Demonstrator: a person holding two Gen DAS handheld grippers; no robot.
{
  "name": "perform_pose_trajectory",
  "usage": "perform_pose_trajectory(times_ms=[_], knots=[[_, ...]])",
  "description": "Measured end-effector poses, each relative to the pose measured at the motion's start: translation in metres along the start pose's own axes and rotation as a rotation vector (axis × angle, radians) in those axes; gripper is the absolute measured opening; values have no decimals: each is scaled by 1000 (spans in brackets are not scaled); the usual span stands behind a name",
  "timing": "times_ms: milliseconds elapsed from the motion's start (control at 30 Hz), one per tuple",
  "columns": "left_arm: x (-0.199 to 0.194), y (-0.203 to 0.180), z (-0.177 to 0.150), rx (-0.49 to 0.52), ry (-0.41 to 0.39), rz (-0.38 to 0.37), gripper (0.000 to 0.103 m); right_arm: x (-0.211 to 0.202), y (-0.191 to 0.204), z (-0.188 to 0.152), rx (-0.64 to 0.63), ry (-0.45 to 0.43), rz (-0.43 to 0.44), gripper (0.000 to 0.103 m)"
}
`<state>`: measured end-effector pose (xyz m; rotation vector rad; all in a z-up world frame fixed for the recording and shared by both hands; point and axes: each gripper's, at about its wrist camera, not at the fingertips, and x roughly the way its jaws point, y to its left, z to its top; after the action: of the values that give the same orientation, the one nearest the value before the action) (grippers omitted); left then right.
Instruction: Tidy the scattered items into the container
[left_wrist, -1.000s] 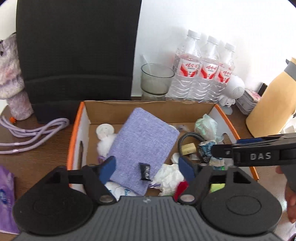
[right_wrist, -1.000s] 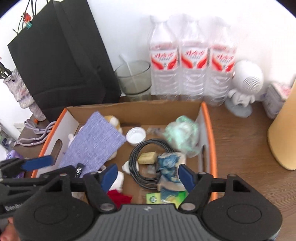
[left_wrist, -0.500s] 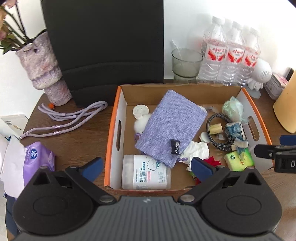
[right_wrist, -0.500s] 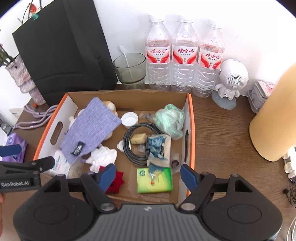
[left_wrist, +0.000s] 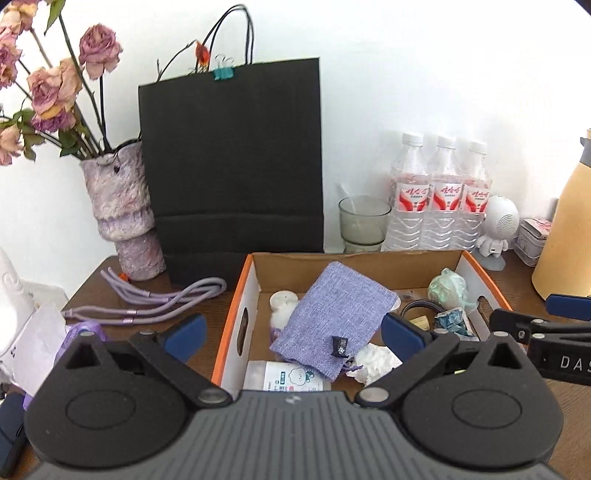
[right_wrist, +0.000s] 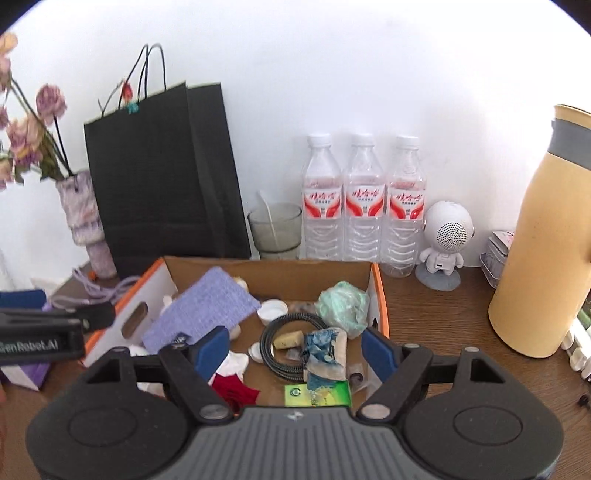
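Note:
An open cardboard box with orange edges stands on the brown table. In it lie a purple cloth pouch, a black coiled cable, a green crumpled bag, a wipes pack, white tissue, a red scrap and a green packet. My left gripper is open and empty, above the box's near left side. My right gripper is open and empty, above the box's near side.
A purple cord and a purple tissue pack lie on the table left of the box. Behind stand a black paper bag, a vase of dried roses, a glass, three water bottles, a white robot figure and a yellow jug.
Both grippers have pulled back and up from the box, so more of the table and wall shows. The left gripper's jaws have spread wider. The box contents have not moved.

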<state>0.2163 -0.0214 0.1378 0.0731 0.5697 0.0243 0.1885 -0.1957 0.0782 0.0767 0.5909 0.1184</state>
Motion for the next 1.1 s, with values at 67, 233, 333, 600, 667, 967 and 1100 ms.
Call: perform_pose_trajectory(times_ms=[67, 233, 333, 600, 667, 967, 1100], knots=[[-3, -3, -5, 12, -23, -10, 103, -2, 1, -5, -3, -6, 6, 82], [-8, -9, -19, 39, -40, -31, 103, -9, 8, -13, -35, -20, -29, 82], [-22, -8, -30, 36, -77, -28, 103, -19, 11, -21, -11, -33, -33, 82], [-69, -3, -99, 7, -79, -85, 103, -67, 22, -79, -12, -91, -51, 88], [-89, -3, -122, 14, -91, -77, 103, -81, 24, -102, -18, -88, -68, 88], [-190, -1, -221, -42, -102, -70, 103, -168, 41, -208, -96, -81, -104, 89], [-223, 6, -246, -14, -100, -73, 103, -209, 42, -251, -81, -43, -72, 92]])
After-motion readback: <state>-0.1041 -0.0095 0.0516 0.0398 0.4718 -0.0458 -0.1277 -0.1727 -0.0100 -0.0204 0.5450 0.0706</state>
